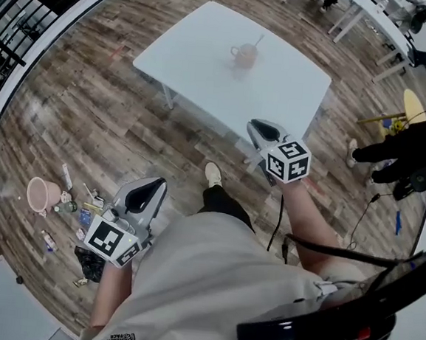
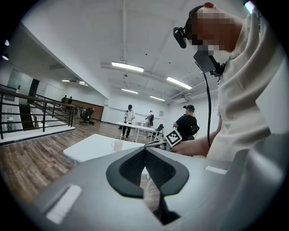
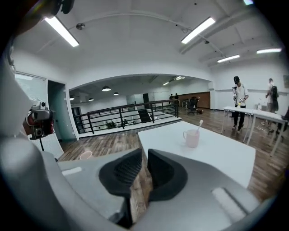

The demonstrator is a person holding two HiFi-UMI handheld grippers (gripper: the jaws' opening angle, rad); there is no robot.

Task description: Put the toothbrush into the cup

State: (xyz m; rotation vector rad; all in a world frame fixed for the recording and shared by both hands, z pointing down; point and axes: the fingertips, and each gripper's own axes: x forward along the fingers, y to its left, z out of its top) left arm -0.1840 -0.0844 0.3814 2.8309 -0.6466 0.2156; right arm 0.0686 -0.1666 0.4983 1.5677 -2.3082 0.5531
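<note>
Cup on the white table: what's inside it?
A toothbrush leans inside the cup, its head above the rim. The cup wall hides its lower end and anything else inside.

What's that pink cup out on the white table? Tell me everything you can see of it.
The cup is a pale pink mug, smooth and opaque, perhaps ceramic or plastic, with a loop handle on one side. It stands upright and alone near the middle of the white table. A toothbrush stands in it, leaning on the rim with its light end sticking up and out. Nothing else touches the cup.
</note>
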